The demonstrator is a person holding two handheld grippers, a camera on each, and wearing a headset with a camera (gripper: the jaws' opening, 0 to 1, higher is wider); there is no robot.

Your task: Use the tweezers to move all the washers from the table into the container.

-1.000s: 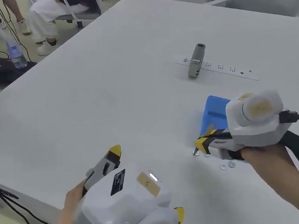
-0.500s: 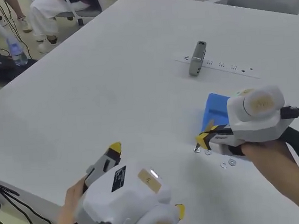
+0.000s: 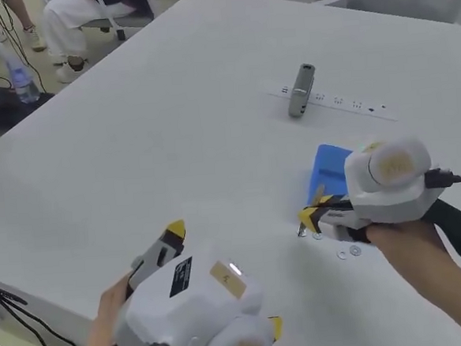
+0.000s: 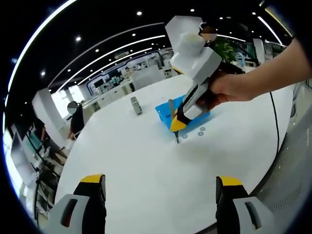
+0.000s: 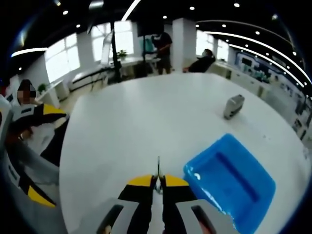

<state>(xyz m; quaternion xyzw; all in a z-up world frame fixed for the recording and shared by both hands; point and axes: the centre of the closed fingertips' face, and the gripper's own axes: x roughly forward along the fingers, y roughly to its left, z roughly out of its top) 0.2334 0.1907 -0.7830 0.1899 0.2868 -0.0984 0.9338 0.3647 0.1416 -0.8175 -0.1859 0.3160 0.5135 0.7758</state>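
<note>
Right gripper [image 3: 309, 217]: the jaws are seen pressed almost together, clamped on the tweezers [image 3: 301, 231]; it is held just beside the near edge of the container [image 3: 329, 170].
Tweezers: the tips are pointed down at the table [image 3: 172, 129], close to the container's near corner; whether the surface is touched cannot be told.
Washers [image 3: 343, 254]: a few are seen lying flat on the table just beside the container, on its near side and outside it, close to the tweezers' tips; whether one is pinched cannot be told.
Container: a blue tray is set flat on the table; nothing can be made out in its interior.
Left gripper [image 4: 161, 180]: the jaws are spread wide and nothing is held; it is kept well apart from the container, over the near part of the table.
Grey device [image 3: 304, 91]: it is laid on the table beyond the container, well apart from it.
</note>
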